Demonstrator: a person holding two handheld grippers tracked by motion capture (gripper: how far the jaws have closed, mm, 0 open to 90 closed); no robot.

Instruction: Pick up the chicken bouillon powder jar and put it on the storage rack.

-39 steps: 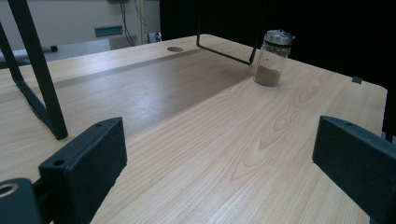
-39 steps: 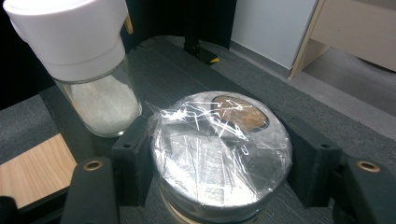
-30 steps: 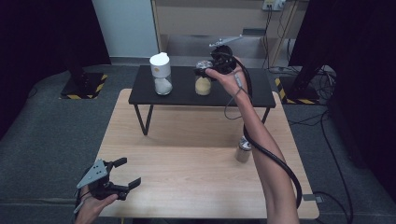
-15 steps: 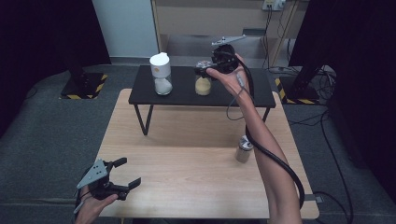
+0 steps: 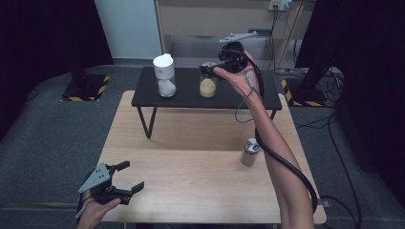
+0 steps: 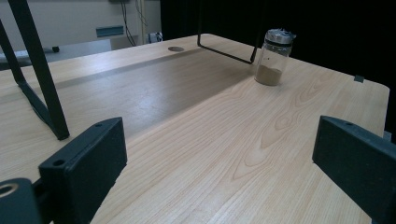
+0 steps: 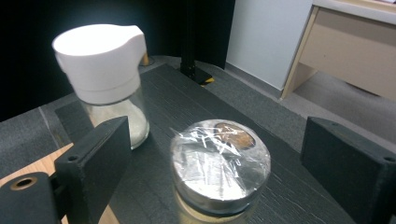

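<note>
1. Your right gripper (image 5: 209,68) is up at the black shelf (image 5: 267,98), hovering over the jar of yellow powder (image 5: 207,87). Its jaws have just been opening and now stand wide, w/ the jar's lid between them but the pads clear of it on both sides.
2. That jar: clear glass, round, w/ a shiny metal lid (image 7: 219,163) under crinkled cling film; in the right gripper view a brownish patch shows thru the wrap. It stands on the shelf top, approx. mid-shelf.
3. Just beside it, the white-capped shaker (image 7: 105,79): clear glass body, smooth matte white plastic cap w/ a spout lip, white granules inside. No label or writing readable on either.
4. Shelf top is black w/ a rough wood-grain texture, on thin black metal legs.
5. Your left gripper (image 5: 128,176) sits at the near-left corner of the light wooden table (image 5: 191,143), jaws wide apart, nothing between them. Pads are flat, matte black blocks.
6. Third jar, the metal-lidded spice jar (image 6: 273,57), stands alone on the bare tabletop, right side: clear glass, tan-brown powder low inside, foil-like cap. No text legible.
7. Tabletop: pale laminate w/ swirling grain.
</note>
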